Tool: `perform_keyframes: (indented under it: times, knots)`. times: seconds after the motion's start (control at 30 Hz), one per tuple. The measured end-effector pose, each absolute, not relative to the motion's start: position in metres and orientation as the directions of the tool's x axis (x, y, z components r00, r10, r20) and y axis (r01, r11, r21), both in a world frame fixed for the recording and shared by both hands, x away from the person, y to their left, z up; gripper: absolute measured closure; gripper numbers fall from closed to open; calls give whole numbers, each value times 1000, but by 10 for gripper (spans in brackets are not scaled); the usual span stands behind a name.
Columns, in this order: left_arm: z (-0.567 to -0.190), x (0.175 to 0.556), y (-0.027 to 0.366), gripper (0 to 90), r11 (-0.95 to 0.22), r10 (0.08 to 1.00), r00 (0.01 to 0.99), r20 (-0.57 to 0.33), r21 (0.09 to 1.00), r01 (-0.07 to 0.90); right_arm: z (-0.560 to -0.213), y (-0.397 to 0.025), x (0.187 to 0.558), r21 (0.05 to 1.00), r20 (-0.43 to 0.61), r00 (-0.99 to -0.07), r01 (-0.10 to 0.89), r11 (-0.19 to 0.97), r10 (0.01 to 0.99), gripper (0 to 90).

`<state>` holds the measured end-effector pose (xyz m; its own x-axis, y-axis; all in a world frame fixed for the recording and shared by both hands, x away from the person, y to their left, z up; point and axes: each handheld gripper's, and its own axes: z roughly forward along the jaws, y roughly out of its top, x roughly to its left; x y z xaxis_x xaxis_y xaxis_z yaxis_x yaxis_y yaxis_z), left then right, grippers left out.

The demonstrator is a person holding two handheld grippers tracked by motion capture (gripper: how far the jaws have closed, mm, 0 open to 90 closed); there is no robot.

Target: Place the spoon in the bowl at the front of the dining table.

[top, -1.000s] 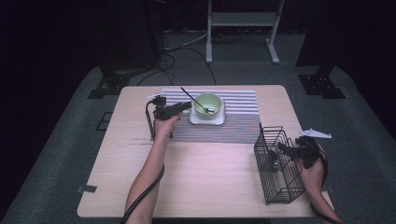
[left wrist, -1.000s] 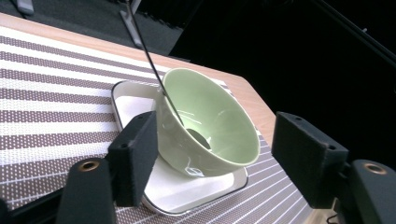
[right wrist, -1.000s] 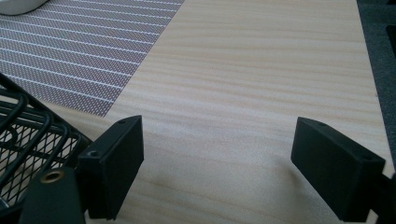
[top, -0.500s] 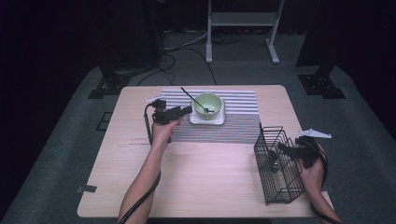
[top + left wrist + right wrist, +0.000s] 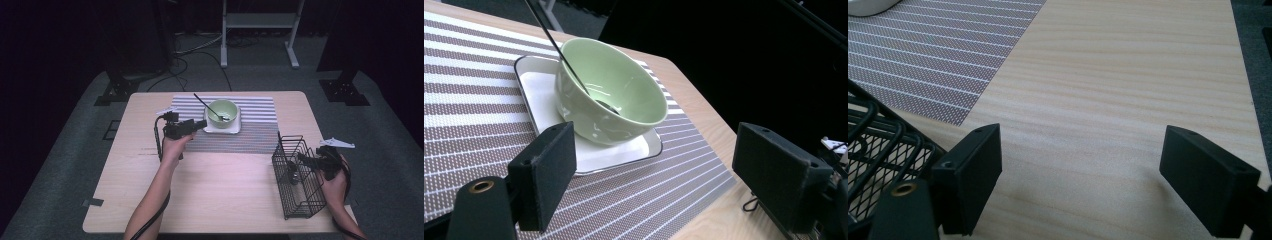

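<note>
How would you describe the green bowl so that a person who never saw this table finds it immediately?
Start from the striped placemat on the far half of the wooden table. Near its middle lies a white square plate, and the green bowl stands on it, just ahead of the left gripper. It is the only pale green, round thing, with a thin dark utensil leaning out of it.
</note>
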<state>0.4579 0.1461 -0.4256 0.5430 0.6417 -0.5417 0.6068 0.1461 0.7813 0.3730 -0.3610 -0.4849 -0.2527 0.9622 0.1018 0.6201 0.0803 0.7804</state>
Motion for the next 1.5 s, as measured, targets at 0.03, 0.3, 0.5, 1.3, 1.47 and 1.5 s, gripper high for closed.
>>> perform_keyframes:
  times: [0.03,0.3,0.5,1.3,1.47,1.5]
  knots:
    - [-426,457,146,136,145,641,545,-540,783,605,-485,-361,373,780,102,-252,620,80,962,161]
    - [-429,446,141,98,131,641,549,-537,781,611,-485,-361,373,780,100,-252,620,81,962,160]
    - [-430,439,137,92,120,637,556,-534,781,613,-485,-361,373,780,100,-253,620,82,962,160]
    - [-433,406,134,92,88,638,576,-512,791,606,-485,-361,373,781,100,-252,620,81,963,161]
    - [-432,398,132,92,77,636,583,-506,793,604,-485,-361,373,781,99,-253,619,82,962,160]
    - [-432,398,132,92,77,636,583,-506,793,604,-485,-361,373,781,99,-253,619,82,962,160]
